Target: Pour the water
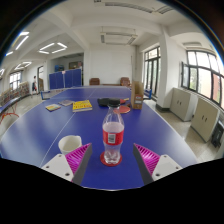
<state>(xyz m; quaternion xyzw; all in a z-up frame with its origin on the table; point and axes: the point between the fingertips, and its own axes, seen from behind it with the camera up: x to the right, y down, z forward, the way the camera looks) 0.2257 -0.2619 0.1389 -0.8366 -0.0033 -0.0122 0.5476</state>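
The water bottle (113, 137) is clear plastic with a red cap and a red label band round its middle, standing upright on the blue table (40, 125). It sits right between my fingers, at the middle of my gripper (112, 158), with the pink pads (77, 155) flanking its lower body on either side. My fingers are spread fairly wide, and I see a gap between each pad and the bottle (so I am not pressing on it; it rests on the table by its own weight). Just beside my left finger stands a white cup (70, 144). Farther along the table lie a yellow item (82, 105) and some papers (53, 106), well beyond the bottle.
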